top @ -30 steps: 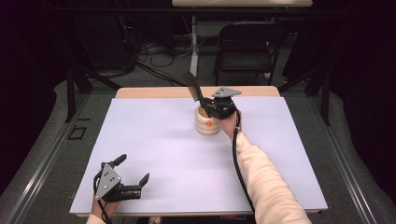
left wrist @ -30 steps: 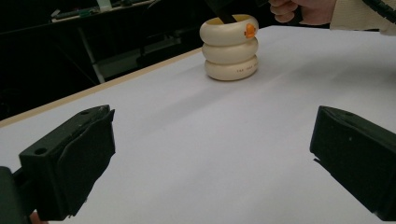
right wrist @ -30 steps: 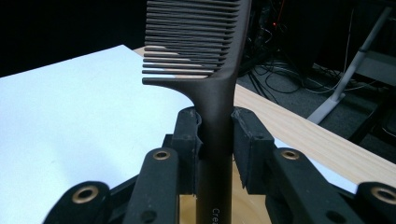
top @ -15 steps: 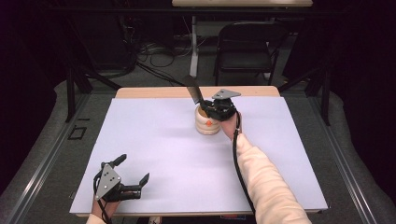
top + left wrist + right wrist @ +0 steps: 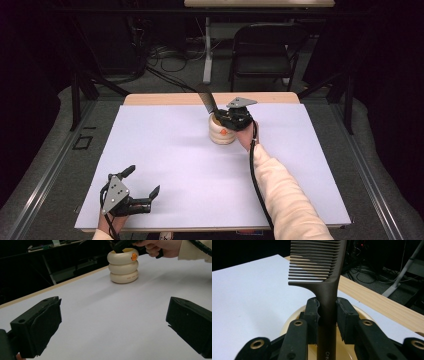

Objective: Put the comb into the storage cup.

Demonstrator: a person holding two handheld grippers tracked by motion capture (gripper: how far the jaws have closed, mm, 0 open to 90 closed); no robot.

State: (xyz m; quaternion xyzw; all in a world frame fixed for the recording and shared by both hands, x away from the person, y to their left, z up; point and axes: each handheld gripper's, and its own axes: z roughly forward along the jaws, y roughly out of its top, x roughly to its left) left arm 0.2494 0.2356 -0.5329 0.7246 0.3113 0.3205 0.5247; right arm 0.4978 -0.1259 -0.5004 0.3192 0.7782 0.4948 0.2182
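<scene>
The right gripper (image 5: 226, 119) is pinching a dark brown comb (image 5: 322, 272) by its handle; in the right gripper view both pads are pressing flat against the handle just below the toothed section, teeth pointing to the left of that view, handle running straight down into the mouth of the cream ringed holder (image 5: 222, 131); the holder is standing upright on the white table (image 5: 165, 150), towards the far edge and a little right of centre; in the high view the comb is sticking up out of the holder and leaning away to the far left, so its long axis is tilting rather than standing plumb; the relation that matters: the comb's lower end is sitting inside the holder's rim, directly below the jaws, so the coming move, whether seating it deeper or drawing it out, is likely running along the handle's own axis and not sideways; a sideways pull would probably tip the holder; the left gripper (image 5: 131, 192) is resting at the near left corner of the table, jaws spread wide with nothing between them, well apart from the holder; in the left gripper view the holder (image 5: 123, 265) is showing far ahead, an orange mark on its top ring; the right hand is plainly the nearer one.
</scene>
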